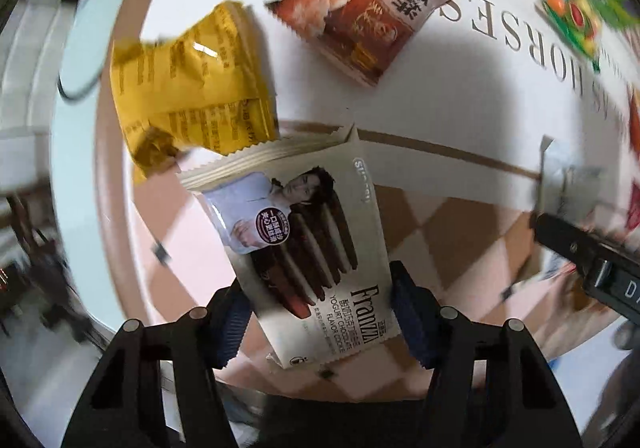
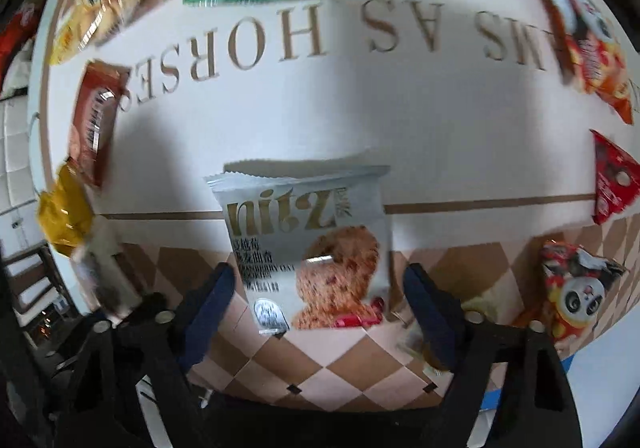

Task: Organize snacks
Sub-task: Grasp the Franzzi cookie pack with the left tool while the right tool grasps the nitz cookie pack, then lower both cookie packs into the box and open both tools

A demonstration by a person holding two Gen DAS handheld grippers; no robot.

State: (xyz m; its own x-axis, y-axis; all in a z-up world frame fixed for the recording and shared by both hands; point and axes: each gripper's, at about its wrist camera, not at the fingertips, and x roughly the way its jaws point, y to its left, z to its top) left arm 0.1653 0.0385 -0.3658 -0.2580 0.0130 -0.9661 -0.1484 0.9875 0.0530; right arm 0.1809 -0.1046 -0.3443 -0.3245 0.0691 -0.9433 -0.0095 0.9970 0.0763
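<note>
Two hand-held grippers over snack packets

Left hand-held gripper (image 1: 318, 322) clenches the Franzzi packet (image 1: 304, 248), long axis running away from it; right hand-held gripper (image 2: 316, 312) straddles the Nitz packet (image 2: 312, 244), released.

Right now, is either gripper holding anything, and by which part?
Left gripper pinches the Franzzi packet across its long edges, near the labelled end. Right gripper straddles the nitz packet, pads clear: not held.
</note>
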